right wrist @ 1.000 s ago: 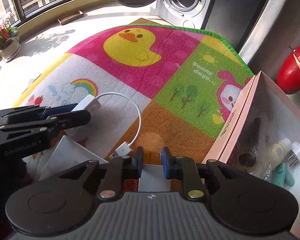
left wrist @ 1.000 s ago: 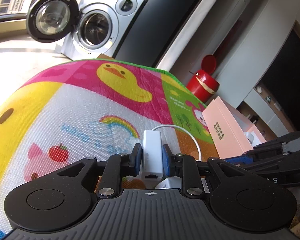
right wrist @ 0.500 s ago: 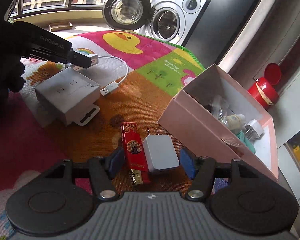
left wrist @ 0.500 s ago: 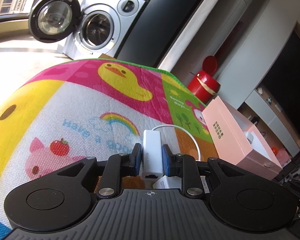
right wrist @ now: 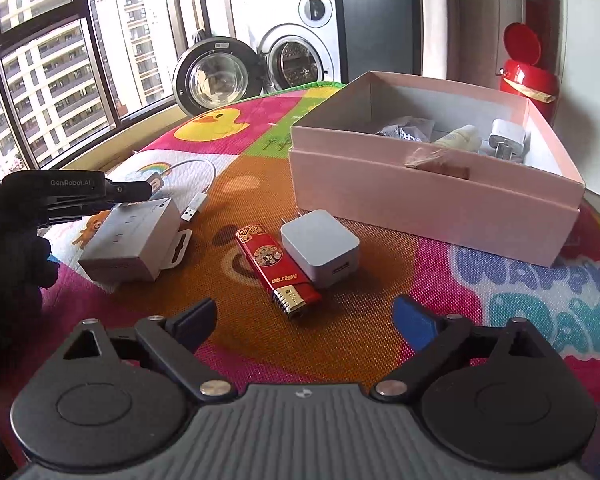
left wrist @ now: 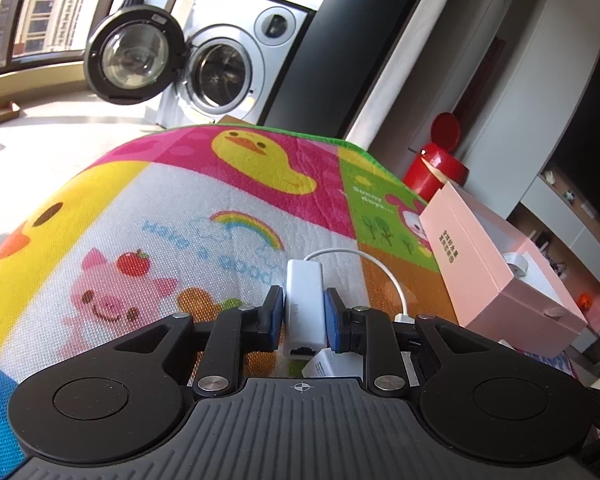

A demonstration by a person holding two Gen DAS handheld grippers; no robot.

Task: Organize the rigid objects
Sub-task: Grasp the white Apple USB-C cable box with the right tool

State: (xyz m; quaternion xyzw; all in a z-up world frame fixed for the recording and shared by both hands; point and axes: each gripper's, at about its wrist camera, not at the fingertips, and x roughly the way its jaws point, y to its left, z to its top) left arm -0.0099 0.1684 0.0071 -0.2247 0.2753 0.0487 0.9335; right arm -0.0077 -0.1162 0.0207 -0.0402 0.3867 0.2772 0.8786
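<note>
My left gripper (left wrist: 303, 314) clamps the white adapter (left wrist: 304, 300). My right gripper (right wrist: 303, 322) is wide open above the red lighter (right wrist: 278, 268) and grey charger (right wrist: 322, 250).

We take the pink box (right wrist: 432, 196) as our landmark. Its open top is unobstructed from above. Just before its near wall, the grey charger (right wrist: 322, 246) and red lighter (right wrist: 278, 268) lie touching and block a low pass. Left of them, bare play mat (right wrist: 228, 184) runs to the white carton (right wrist: 134, 240).
</note>
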